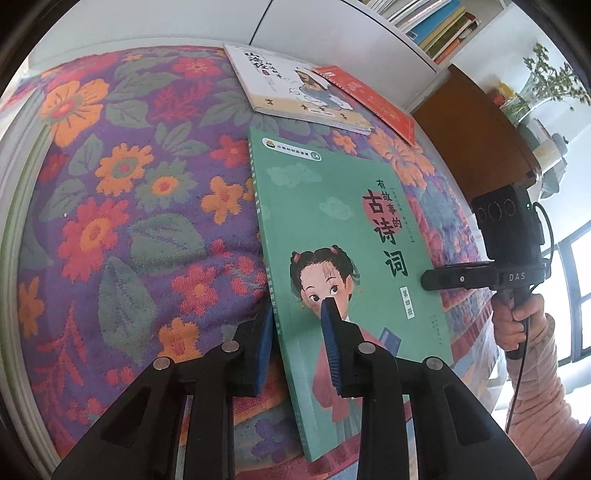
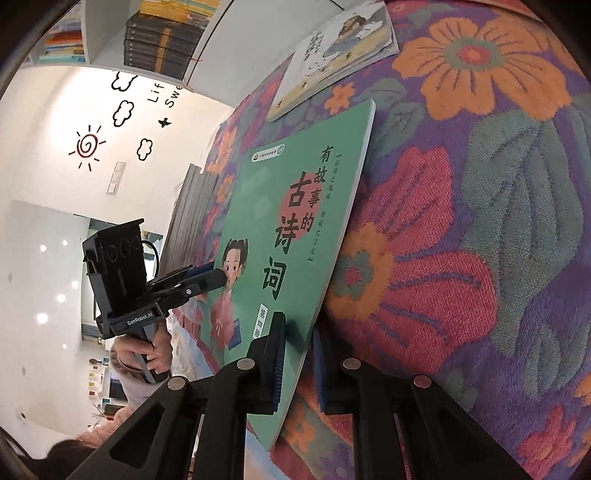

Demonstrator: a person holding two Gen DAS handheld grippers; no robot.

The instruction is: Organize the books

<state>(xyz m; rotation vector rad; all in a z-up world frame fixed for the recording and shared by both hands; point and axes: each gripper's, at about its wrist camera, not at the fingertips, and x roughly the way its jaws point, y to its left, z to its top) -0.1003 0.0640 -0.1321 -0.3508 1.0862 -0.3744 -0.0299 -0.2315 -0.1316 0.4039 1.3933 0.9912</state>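
A green picture book (image 1: 332, 206) with a girl on its cover lies slightly lifted over a flowered cloth (image 1: 129, 184). My left gripper (image 1: 297, 306) is shut on its near spine corner, one blue pad under the edge and one on the cover. At the book's right edge my right gripper (image 1: 424, 278) pinches it from the side. In the right wrist view the right gripper (image 2: 299, 321) clamps the green book (image 2: 295, 221) by its near edge, and the left gripper (image 2: 219, 275) bites the far side. Beyond lie a white book (image 1: 295, 88) and a red book (image 1: 369, 99).
A white bookshelf (image 1: 436, 26) packed with books stands behind the bed. A brown wooden cabinet (image 1: 472, 129) with a vase of green stems (image 1: 546, 81) sits at the right. A person's hand (image 1: 517, 325) holds the right gripper's handle. The white book (image 2: 332, 55) lies on the cloth (image 2: 480, 221).
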